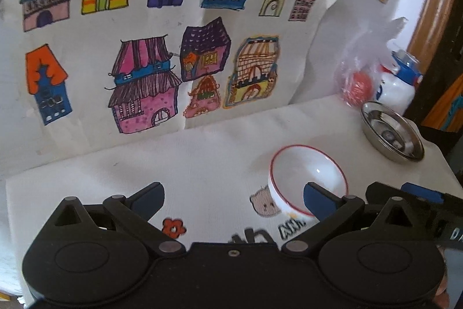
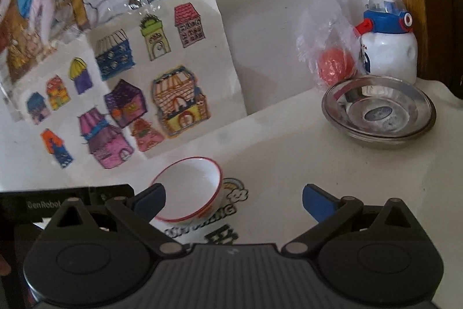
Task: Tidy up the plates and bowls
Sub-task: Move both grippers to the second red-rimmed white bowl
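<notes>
Left wrist view: we hold the left tool with its jaws apart and nothing between them, low over the tabletop. The white bowl, red-rimmed and empty, sits upright just ahead of the right-hand finger; contact cannot be judged. The steel plates, apparently two nested, lie farther back at the corner, near a bagged orange ball and a white bottle. Right wrist view: the right tool is also spread wide and unloaded; the bowl lies beside its left finger, the plates well apart to the right, holding only a label. We judge the approach to the bowl is in hand; next calls for closing on its rim and carrying it to the plates.
</notes>
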Demonstrator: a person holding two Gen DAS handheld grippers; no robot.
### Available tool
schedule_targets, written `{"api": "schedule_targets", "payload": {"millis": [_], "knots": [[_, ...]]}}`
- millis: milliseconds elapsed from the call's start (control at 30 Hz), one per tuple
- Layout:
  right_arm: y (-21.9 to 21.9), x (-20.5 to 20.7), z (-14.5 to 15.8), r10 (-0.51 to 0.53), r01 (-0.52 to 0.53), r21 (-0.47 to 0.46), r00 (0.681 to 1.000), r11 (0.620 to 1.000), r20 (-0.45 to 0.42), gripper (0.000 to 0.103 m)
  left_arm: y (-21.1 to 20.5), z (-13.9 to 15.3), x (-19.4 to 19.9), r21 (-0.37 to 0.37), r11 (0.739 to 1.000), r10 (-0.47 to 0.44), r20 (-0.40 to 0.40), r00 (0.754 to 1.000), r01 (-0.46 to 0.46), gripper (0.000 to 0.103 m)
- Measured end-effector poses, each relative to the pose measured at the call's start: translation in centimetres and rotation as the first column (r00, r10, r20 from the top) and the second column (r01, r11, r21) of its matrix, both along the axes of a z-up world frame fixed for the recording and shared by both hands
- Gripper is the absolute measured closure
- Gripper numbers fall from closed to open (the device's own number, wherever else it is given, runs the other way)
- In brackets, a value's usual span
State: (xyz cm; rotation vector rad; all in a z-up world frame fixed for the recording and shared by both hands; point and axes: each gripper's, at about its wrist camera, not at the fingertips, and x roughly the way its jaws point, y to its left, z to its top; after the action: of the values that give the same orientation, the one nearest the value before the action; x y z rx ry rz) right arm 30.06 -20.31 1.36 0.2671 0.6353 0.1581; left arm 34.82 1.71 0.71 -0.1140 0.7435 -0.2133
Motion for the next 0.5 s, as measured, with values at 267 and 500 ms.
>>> {"api": "schedule_targets", "payload": {"millis": [267, 500], "knots": [[0.7, 1.1, -2.1, -0.019, 0.019, -0.031, 1.000, 0.999, 0.008, 0.001, -0.3, -1.8, 3.0, -0.025, 1.000, -0.001, -0.067, 0.998, -0.001, 0.001], [1.0, 1.3, -2.5, -0.003, 0.004, -0.036, 1.000, 0.999, 0.026, 0.005, -0.9, -2.1, 4.0, -0.009, 1.000, -0.015, -0.061, 0.998, 0.014, 0.001]]}}
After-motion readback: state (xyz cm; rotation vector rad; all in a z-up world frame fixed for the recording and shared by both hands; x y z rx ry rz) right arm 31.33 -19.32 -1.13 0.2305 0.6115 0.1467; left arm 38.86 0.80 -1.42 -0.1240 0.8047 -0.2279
